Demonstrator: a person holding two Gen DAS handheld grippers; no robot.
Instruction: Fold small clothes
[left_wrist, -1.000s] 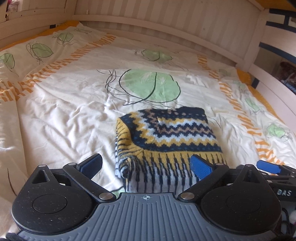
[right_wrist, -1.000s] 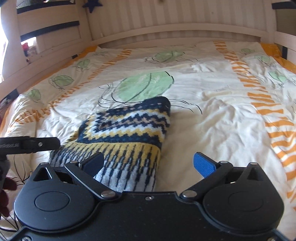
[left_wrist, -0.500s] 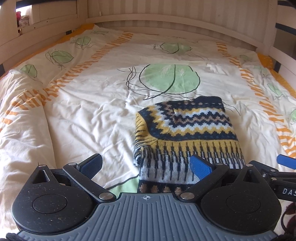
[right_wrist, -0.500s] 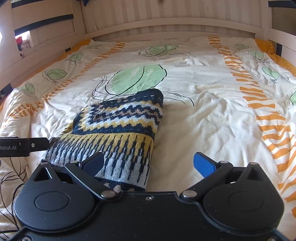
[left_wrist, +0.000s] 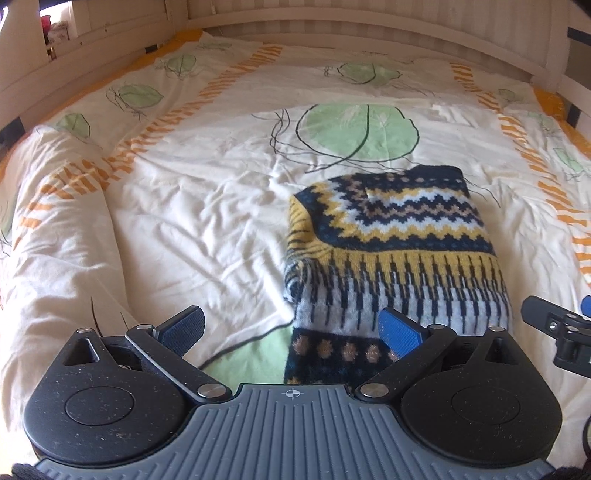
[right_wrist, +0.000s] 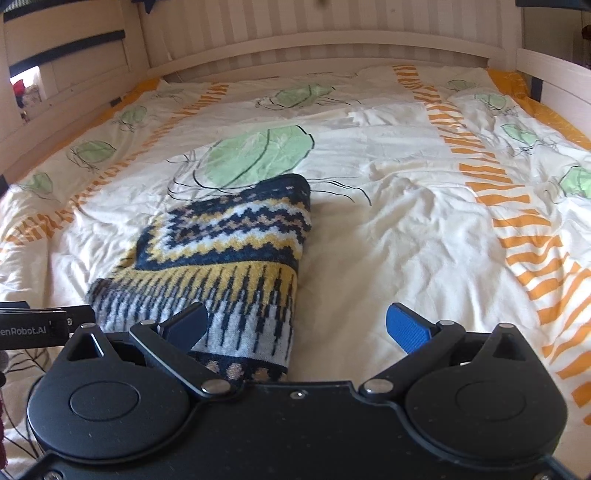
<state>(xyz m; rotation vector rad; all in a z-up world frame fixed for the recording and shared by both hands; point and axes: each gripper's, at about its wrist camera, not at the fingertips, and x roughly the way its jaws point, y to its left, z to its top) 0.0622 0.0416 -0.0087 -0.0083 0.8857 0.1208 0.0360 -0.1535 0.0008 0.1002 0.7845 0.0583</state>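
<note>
Left wrist view: a folded knitted sweater (left_wrist: 397, 254) lies on the bed, just ahead and to the right of centre.
Sweater look: a thick, soft rectangular bundle of navy, mustard, pale blue and tan zigzag bands. A dark dotted hem is at the near end. Its left edge is rounded and slightly lumpy.
Sweater place: it rests on a cream duvet cover (left_wrist: 207, 229), just in front of a large green leaf print.
Left gripper (left_wrist: 291, 330): its blue-padded fingers are spread wide, holding nothing. The right pad sits over the sweater's near hem; whether it touches cannot be told.
Right gripper (right_wrist: 301, 325): also spread wide and empty. Its left finger lies over the near right corner of the sweater.
Surroundings: orange dashed stripes run along both sides of the bedding, and a pale slatted bed frame (right_wrist: 332, 40) stands at the far end.
Risk: a finger catching the loose knit as it pulls away could drag the top layer and undo the fold.
Second risk: the bulging left edge may slump open on the soft bedding.
</note>
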